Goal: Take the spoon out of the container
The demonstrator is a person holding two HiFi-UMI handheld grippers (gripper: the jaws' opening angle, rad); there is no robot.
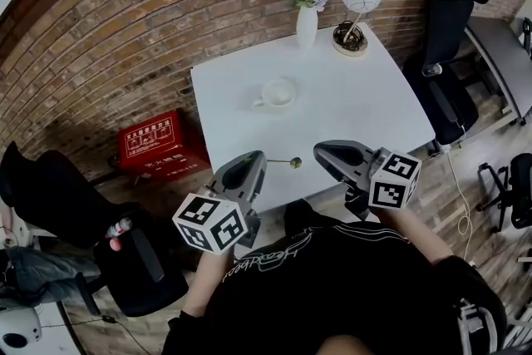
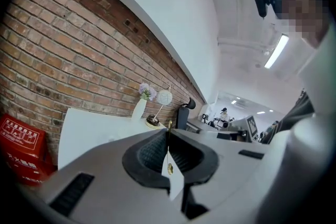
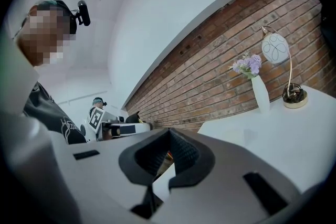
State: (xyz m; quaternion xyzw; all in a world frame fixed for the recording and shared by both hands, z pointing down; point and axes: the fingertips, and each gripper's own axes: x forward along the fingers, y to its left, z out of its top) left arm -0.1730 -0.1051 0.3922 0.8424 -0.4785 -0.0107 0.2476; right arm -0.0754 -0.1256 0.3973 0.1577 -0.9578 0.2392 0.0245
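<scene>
the spoon (image 1: 287,161), probably light, stiff and slippery, its thin handle apt to swivel, is pinched in the shut left tool (image 1: 264,157) over the near edge of the bench (image 1: 366,108), out of the cup (image 1: 278,92); right tool (image 1: 319,151) closed, empty.

The left gripper (image 1: 263,156) and the right gripper (image 1: 319,150) point forward side by side, nearly level, the left's jaws clamped on a spoon (image 1: 291,162) jutting past their tips, the right's jaws closed together on nothing.
</scene>
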